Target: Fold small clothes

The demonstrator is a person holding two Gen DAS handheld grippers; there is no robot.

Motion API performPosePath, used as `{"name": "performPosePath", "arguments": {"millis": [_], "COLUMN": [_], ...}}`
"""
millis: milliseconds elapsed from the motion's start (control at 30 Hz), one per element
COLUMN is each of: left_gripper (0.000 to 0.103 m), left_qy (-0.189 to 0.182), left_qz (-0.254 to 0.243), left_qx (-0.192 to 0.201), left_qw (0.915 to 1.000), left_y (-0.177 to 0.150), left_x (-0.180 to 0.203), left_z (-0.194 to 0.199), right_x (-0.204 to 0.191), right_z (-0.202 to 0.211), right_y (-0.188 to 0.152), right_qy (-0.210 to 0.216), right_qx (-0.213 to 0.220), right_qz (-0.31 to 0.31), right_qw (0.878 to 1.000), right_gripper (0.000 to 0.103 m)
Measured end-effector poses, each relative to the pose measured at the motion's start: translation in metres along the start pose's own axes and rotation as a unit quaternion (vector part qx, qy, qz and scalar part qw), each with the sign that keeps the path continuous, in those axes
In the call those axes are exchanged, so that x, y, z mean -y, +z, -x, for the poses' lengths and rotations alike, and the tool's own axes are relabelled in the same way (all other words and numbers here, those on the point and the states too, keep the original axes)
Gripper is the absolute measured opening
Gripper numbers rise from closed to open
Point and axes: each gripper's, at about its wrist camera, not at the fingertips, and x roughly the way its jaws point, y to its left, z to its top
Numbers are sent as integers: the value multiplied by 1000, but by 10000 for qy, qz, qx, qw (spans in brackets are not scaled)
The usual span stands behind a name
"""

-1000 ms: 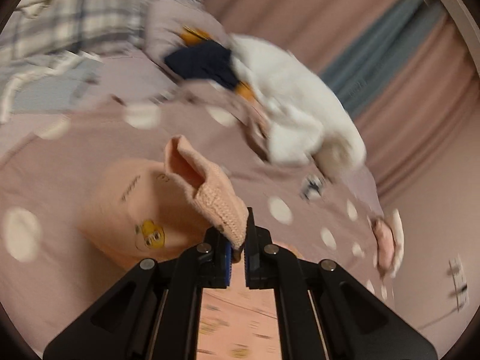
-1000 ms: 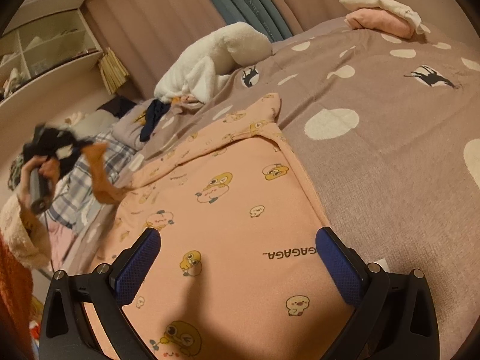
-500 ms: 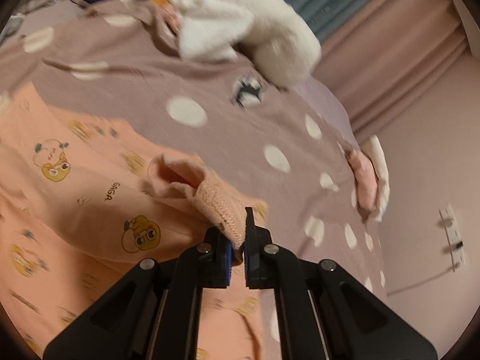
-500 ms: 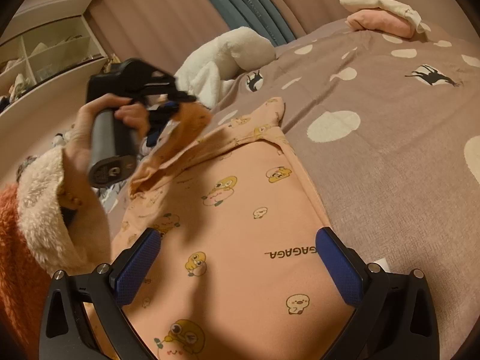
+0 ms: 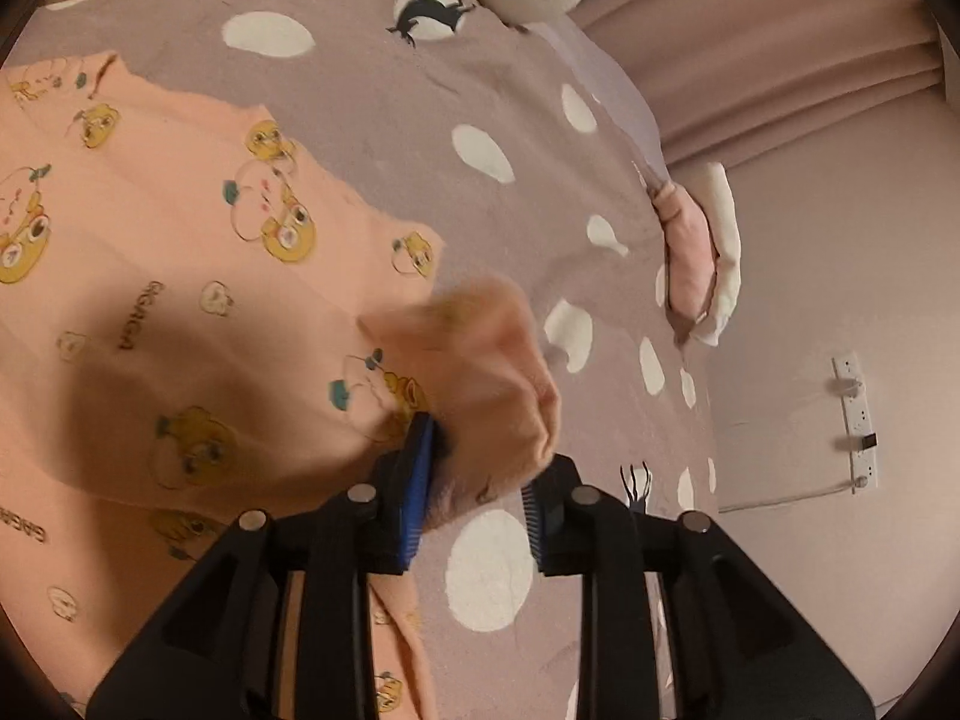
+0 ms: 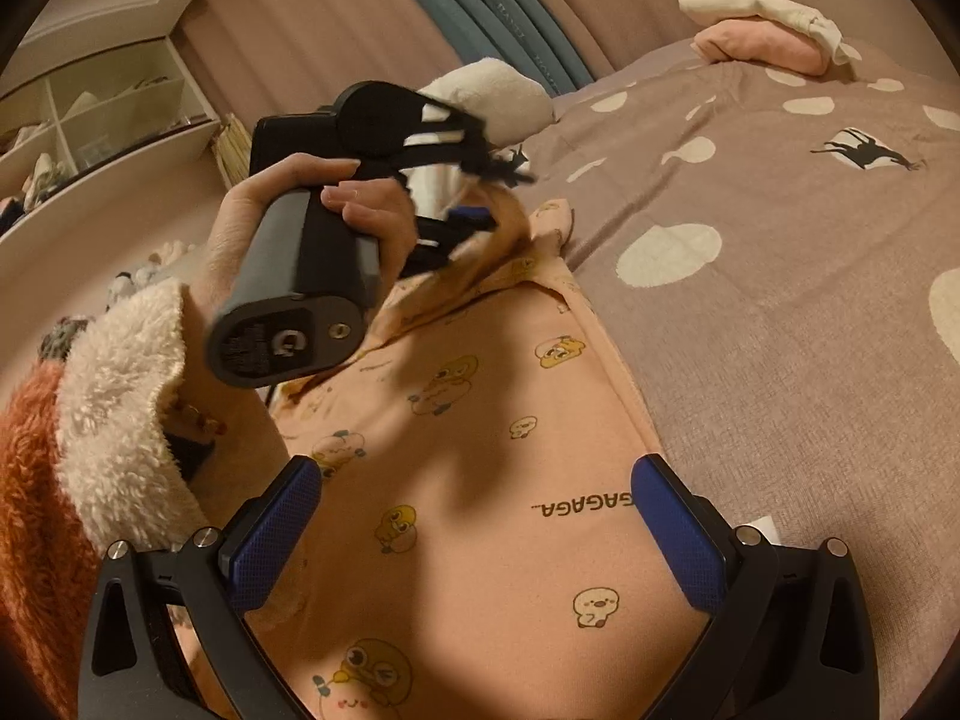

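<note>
A peach child's garment [image 5: 180, 276] printed with yellow cartoon ducks lies spread on the bedspread; it also shows in the right wrist view [image 6: 480, 480]. My left gripper [image 5: 480, 480] is open, and the garment's ribbed sleeve cuff [image 5: 498, 360] hangs blurred between and just beyond its fingers. In the right wrist view the left gripper [image 6: 480, 192] is held over the garment's far corner with the cuff [image 6: 504, 222] beside it. My right gripper [image 6: 480, 528] is open and empty, low over the near part of the garment.
The mauve bedspread [image 6: 780, 240] has white dots and deer prints. A folded pink and white pile [image 6: 762, 30] lies at the far edge, also in the left wrist view [image 5: 702, 264]. A white fluffy garment [image 6: 498, 90] lies beyond. Shelves [image 6: 90, 120] stand at left.
My left gripper carried the sleeve cuff over across the garment toward its right side and has opened, letting the cuff go. My right gripper has not moved.
</note>
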Motion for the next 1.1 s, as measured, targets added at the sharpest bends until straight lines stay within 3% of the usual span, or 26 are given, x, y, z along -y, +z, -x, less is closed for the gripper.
{"name": "performPosePath", "arguments": {"millis": [67,233,467,567,633,767,833,1000,1100], "left_gripper": [26,46,50,62,85,90,98,102,102], "left_qy": [-45,-516,-597,-643,-454,-131,77,364,563], "left_qz": [-111,-34,-166,-264,-482,-1266,-1578,-1996,-1969], "left_qx": [19,-218,-295,-286,-139,155,288,709,770], "left_qw": [9999,9984,9976,9972,9977,9918,9870,9766,9758], "left_y": [-2,-3,-7,-9,-12,-23,-29,-39,-42], "left_x": [4,10,22,26,29,35,35,22,7], "left_z": [0,2,15,26,40,73,90,133,153], "right_x": [0,0,0,0,0,0,-1,-2,-3], "right_z": [0,0,-1,0,-1,-1,-1,-2,-3], "right_y": [0,0,0,0,0,0,0,-1,-1], "right_qy": [-1,-6,-7,-7,-7,-9,-24,-105,-158], "right_qx": [0,3,3,3,4,4,-5,-45,-76], "right_qz": [-1,-5,-5,-4,-4,-4,3,42,66], "right_qw": [10000,10000,10000,10000,10000,10000,10000,9999,9998], "right_gripper": [102,102,102,102,102,102,102,102,102]}}
